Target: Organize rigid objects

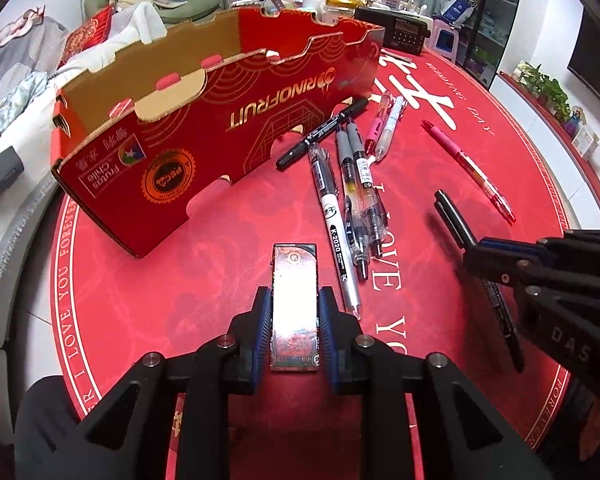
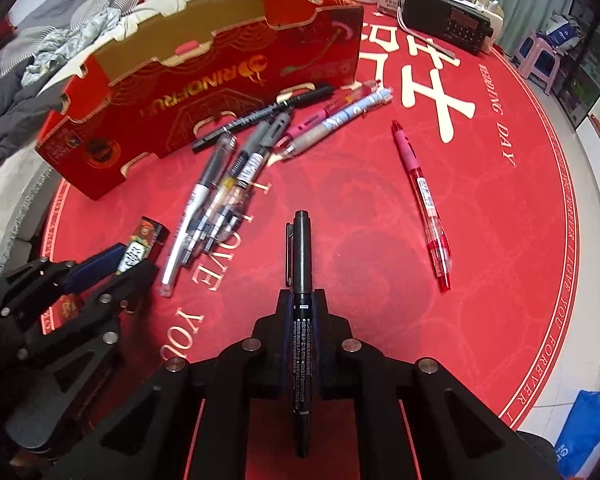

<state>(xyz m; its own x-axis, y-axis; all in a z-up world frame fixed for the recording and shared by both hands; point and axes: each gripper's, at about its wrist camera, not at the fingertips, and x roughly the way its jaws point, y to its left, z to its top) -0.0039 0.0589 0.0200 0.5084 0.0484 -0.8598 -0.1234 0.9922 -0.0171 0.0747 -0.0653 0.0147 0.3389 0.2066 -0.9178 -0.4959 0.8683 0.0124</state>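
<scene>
A small printed box [image 1: 294, 308] is pinched between the blue pads of the left gripper [image 1: 294, 312], its length run straight out past the jaws so it can be carried flat. A black pen [image 2: 302, 280] is clamped lengthwise in the right gripper [image 2: 302, 300], whose jaws are pressed tight on its barrel, the capped end projecting forward. Both items appear lifted above the red table mat [image 1: 220, 232], seemingly bound for the open red fruit carton [image 1: 204, 120] at far left. A cluster of loose pens [image 1: 352, 184] is left just right of the carton, a red pen [image 1: 472, 172] lying apart farther right.
</scene>
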